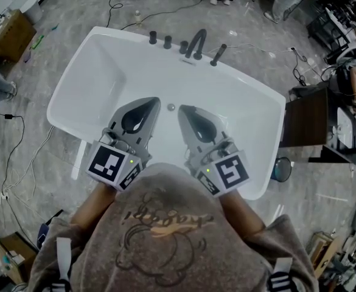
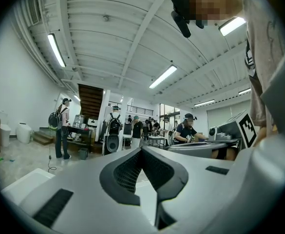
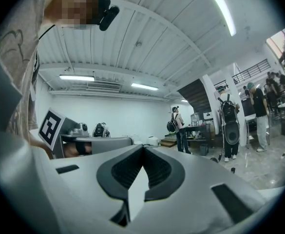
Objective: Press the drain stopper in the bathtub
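A white freestanding bathtub (image 1: 104, 72) fills the middle of the head view. Its small round drain stopper (image 1: 170, 107) sits on the tub floor, between the tips of my two grippers. My left gripper (image 1: 156, 101) hangs over the tub just left of the stopper, jaws shut and empty. Just right of the stopper is my right gripper (image 1: 180, 109), also shut with nothing held. Neither tip touches the stopper. In the left gripper view the left gripper (image 2: 142, 149) points out into the room, and so does the right gripper (image 3: 143, 146) in its own view; the stopper is hidden in both.
A dark faucet (image 1: 196, 43) and several knobs line the tub's far rim. Cables (image 1: 19, 157) trail over the floor at left, a cardboard box (image 1: 8, 34) stands at far left, and a dark cabinet (image 1: 308, 123) is at right. People (image 2: 62, 128) stand in the room beyond.
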### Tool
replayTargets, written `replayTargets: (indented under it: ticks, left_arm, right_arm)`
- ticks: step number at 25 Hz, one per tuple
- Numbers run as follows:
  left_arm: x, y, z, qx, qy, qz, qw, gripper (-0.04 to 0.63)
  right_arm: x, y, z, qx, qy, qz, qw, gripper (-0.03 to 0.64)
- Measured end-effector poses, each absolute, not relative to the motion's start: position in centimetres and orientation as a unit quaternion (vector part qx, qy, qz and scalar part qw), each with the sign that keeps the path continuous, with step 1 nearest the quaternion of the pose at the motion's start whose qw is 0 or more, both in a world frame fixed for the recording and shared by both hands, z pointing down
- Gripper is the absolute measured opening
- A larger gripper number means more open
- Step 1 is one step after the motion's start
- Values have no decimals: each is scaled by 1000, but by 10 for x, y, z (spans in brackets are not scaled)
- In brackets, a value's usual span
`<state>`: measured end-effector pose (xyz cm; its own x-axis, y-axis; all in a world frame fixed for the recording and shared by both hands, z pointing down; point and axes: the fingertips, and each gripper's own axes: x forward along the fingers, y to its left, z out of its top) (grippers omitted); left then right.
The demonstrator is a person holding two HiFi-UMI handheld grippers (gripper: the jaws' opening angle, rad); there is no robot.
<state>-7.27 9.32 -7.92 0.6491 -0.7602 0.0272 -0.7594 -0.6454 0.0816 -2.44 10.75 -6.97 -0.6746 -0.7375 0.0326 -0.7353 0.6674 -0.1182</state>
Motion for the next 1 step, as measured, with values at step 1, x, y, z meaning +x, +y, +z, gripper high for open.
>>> replayTargets:
  ticks: [1]
  left_arm:
    - [-74, 95, -79, 907, -420, -5, 43, 8]
  right_arm:
    - [-25, 109, -70, -403, 913, -60, 9, 2]
